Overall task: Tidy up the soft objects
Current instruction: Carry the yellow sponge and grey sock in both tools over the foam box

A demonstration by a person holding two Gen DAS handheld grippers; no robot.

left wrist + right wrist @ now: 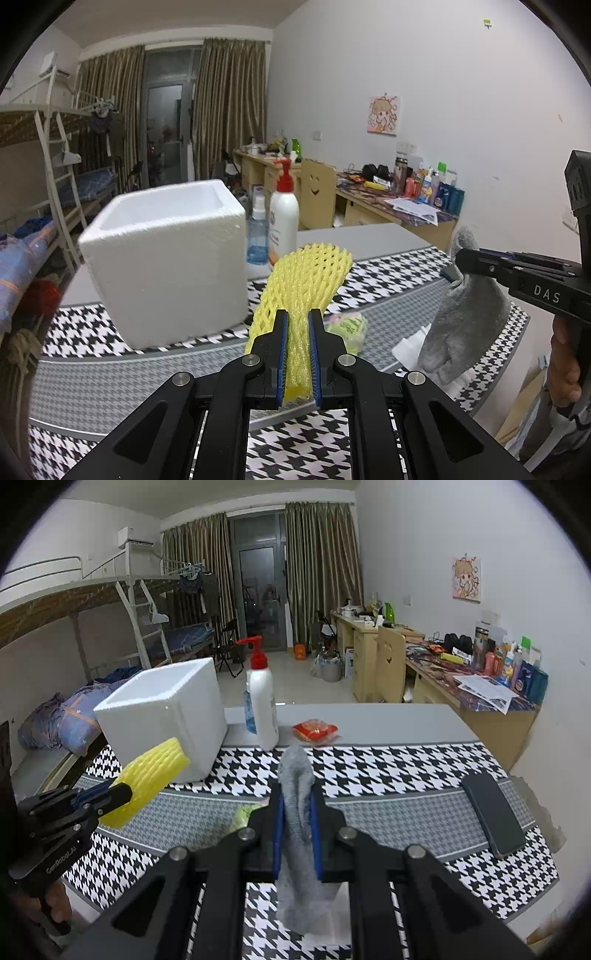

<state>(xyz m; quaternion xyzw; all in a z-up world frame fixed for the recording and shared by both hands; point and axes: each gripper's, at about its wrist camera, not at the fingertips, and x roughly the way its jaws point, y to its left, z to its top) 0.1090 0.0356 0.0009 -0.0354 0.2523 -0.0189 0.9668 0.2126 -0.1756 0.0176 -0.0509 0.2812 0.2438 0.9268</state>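
My left gripper point(297, 314) is shut on a yellow foam fruit net point(310, 273), held above the houndstooth cloth just right of a white foam box point(166, 266). The right wrist view shows that net point(151, 775) and the left gripper point(122, 794) at the lower left, in front of the box point(166, 716). My right gripper point(297, 794) is shut on a grey sock point(295, 775), which hangs down below the jaws. From the left wrist camera the sock point(465, 325) droops from the right gripper point(460, 260) at the right edge.
A white pump bottle point(263, 705) and a blue spray bottle point(257, 236) stand behind the box. A red packet point(315, 731) lies on the grey table. A green-pink soft packet point(347, 328) lies on the cloth. A dark phone point(493, 816) lies at right.
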